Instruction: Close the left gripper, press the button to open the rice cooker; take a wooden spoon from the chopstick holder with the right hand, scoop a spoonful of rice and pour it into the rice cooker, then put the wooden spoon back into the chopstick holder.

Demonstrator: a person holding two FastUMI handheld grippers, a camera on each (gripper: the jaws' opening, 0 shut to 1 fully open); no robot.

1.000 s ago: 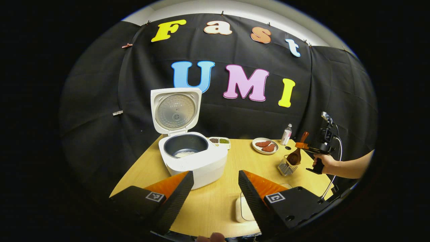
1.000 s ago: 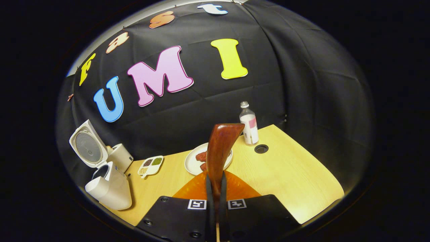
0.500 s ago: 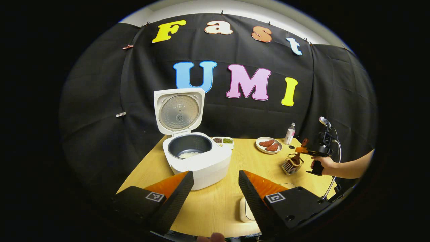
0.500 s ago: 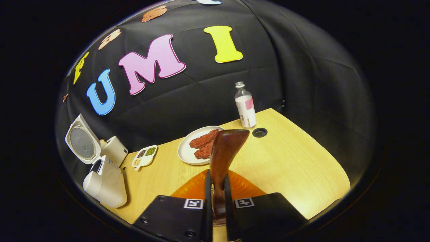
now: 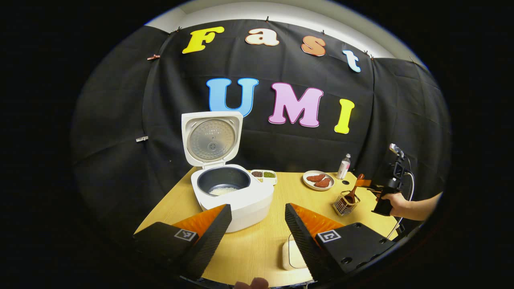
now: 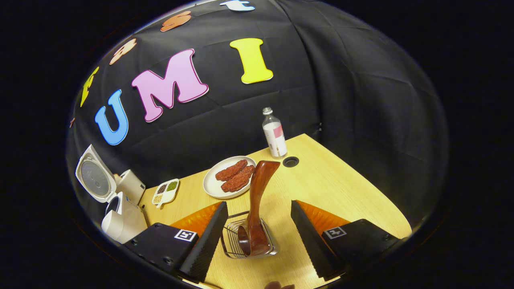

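Just ahead of my right gripper (image 6: 259,218), between its two spread fingers, the wire chopstick holder (image 6: 249,241) stands on the pale wooden table (image 6: 341,192). The wooden spoon (image 6: 257,204) stands in it, bowl down and handle leaning up and away, touched by neither finger: that gripper is released. Past the spoon handle sits a white plate (image 6: 213,184) with two reddish pieces on it. Beyond that are a round hole in the tabletop (image 6: 290,161) and a small bottle (image 6: 274,133) near the far edge. Off to the left a small divided dish (image 6: 165,192) of dark, green and pale grains lies near the rice cooker (image 6: 124,218), whose lid is raised.

My left gripper (image 5: 258,226) also hangs released, fingers wide apart over the near part of the table. A pale flat object (image 5: 292,255), partly hidden by one finger, lies just beside it. The left gripper view looks straight into the cooker (image 5: 233,194): its dark inner pot holds a thin patch of white rice (image 5: 223,190), which the right gripper view does not let me see. From here the holder (image 5: 345,202) and spoon (image 5: 353,189) stand well to the right, and my hand (image 5: 395,199) holds the right gripper (image 5: 367,184) just beside them. Black cloth walls close the booth behind the table, under a strip of pale ceiling.
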